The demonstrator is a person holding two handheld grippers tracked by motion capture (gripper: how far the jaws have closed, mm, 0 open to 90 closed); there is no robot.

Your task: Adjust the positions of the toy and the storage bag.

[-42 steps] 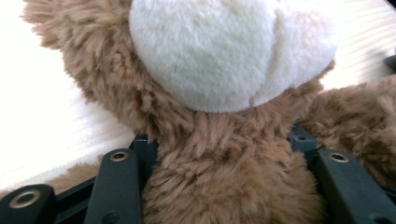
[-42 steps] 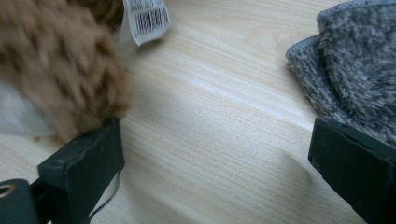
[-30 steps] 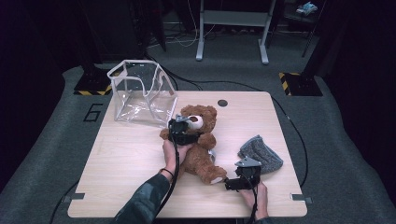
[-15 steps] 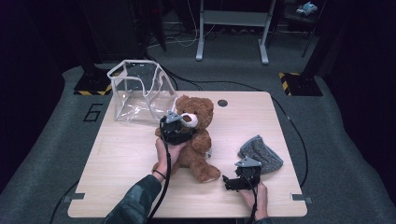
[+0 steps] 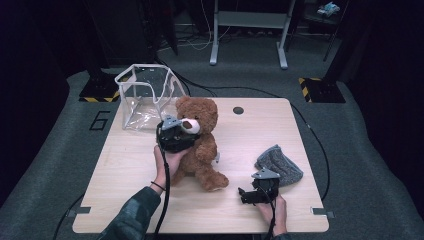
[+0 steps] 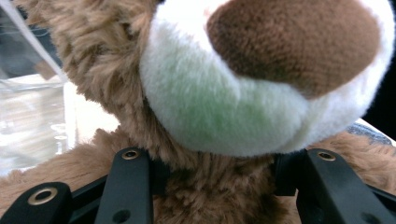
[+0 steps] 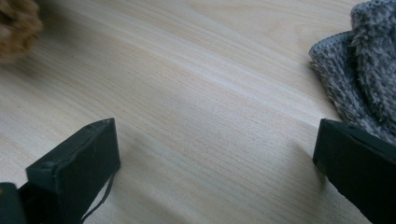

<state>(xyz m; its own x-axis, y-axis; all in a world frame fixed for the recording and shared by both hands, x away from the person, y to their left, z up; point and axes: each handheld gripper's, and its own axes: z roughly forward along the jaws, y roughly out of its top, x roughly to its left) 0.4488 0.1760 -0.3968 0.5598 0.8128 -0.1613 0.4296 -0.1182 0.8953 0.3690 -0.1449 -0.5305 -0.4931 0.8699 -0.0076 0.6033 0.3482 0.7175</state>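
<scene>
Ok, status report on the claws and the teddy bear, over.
Left claw shut on teddy bear at the neck, bear upright. Right claw open, resting on table beside grey knit hat. Clear plastic bag behind bear.

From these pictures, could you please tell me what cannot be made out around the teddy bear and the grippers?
- High view: left gripper body hides its jaws on the teddy bear.
- Left gripper view: the bear's eyes are cut off by the top edge.
- Right gripper view: the grey knitted hat is cut off at the right edge.
</scene>
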